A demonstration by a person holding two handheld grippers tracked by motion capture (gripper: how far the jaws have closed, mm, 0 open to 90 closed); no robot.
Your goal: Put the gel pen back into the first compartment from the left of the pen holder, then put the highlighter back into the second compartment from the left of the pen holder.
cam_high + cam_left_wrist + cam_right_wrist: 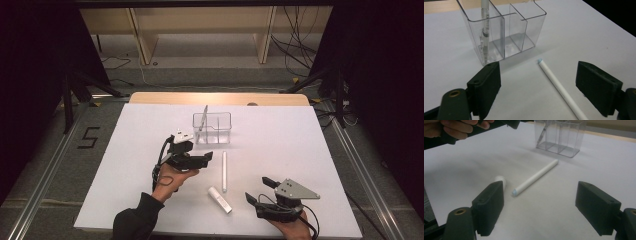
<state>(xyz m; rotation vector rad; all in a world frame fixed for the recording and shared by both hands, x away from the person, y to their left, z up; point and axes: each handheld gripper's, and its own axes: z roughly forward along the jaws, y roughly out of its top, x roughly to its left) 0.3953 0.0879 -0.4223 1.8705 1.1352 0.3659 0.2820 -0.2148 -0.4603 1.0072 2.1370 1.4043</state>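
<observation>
A clear plastic organizer with several compartments stands at the middle back of the white table. A pen leans upright in its left compartment. A long white pen lies flat in front of it. A shorter white tube lies nearer the front edge, partly behind a jaw in the right gripper view. My left gripper is open just left of the long pen's far end. My right gripper is open, right of the short tube, holding nothing.
The white tabletop has free room on its left and right sides. The left hand with its gripper shows at the top left of the right gripper view. Shelving and cables lie beyond the table's far edge.
</observation>
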